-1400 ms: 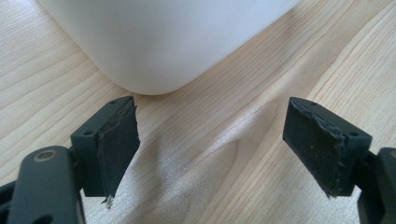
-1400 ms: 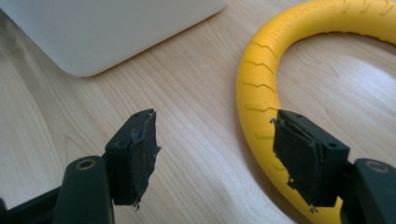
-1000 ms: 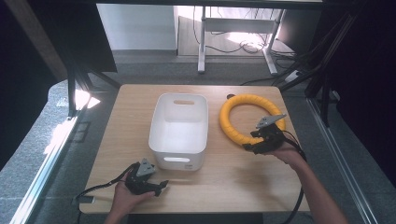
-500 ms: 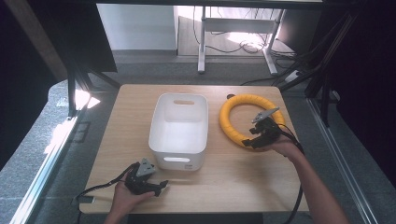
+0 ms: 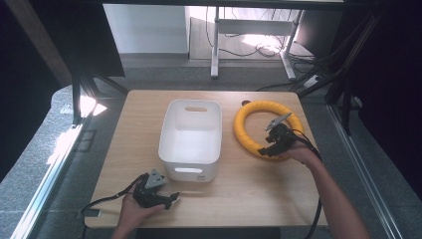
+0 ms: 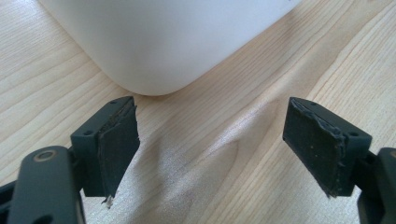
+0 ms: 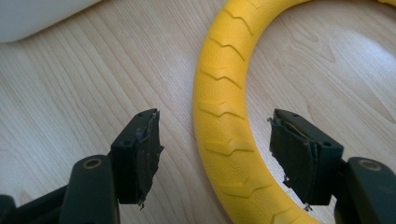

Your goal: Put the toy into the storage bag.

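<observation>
My right gripper (image 7: 215,154) wide open around the bumpy yellow foam ring (image 5: 266,127) at right, maybe not touching, my left gripper (image 6: 212,149) wide open by the white plastic tub (image 5: 191,137), middle of frame

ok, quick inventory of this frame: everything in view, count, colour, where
table: 1, light wood, centre of the high view
bin: 1, white, open-topped and empty, mid-table
ring: 1, yellow, ridged, flat on the table right of the bin
desk frame: 1, white, on the floor beyond the table
left gripper: 1, black, open, near the bin's corner at the table's front edge
right gripper: 1, black, open, jaws straddling the ring's near arc
hands: 2, one holding each gripper
</observation>
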